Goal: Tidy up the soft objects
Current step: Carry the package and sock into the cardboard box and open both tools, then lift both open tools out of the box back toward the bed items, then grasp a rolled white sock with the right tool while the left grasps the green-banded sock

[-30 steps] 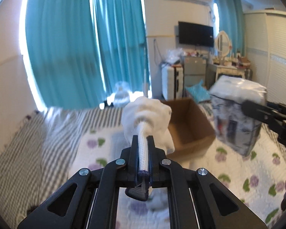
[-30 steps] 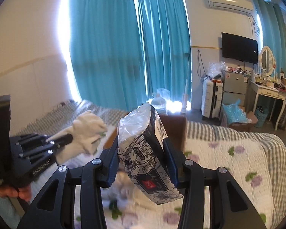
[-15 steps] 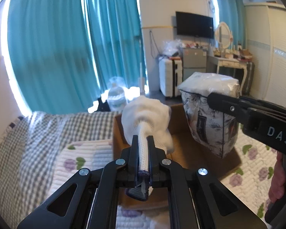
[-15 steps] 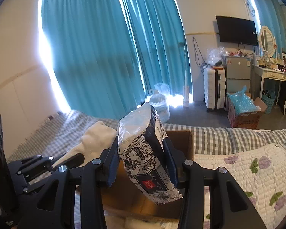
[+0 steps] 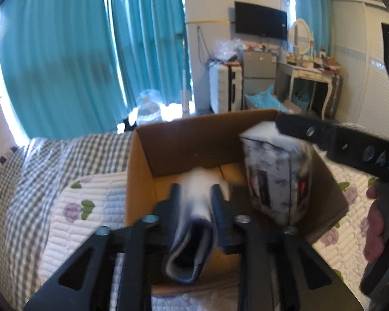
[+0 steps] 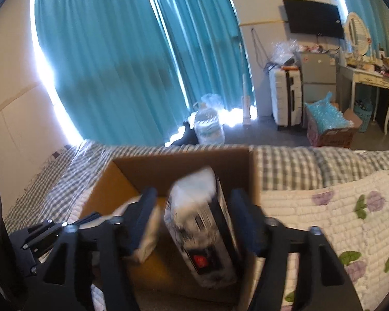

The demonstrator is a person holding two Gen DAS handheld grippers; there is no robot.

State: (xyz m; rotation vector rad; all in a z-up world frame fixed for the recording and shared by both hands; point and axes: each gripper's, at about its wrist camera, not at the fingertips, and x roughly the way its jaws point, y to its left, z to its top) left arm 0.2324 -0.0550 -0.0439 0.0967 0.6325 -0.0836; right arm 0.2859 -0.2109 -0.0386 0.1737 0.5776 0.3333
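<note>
Inside the brown cardboard box (image 6: 184,165) on the quilted bed (image 6: 324,207), the plastic-wrapped tissue pack (image 6: 207,228) stands on end, loose between the right gripper's (image 6: 193,223) parted fingers; the white knit glove (image 5: 202,197), lengthwise between the left gripper's (image 5: 194,202) spread fingers, points into the box.

1. Glove (image 5: 202,194): white knit with a dark cuff, blurred, lying in the box's left half.
2. Tissue pack (image 6: 205,228): plastic-wrapped, black-and-white floral print, tilted upright in the right half.
3. Box (image 5: 194,134): open brown cardboard, on the bed.

both wrist views close, down into cardboard box (image 5: 194,140).
</note>
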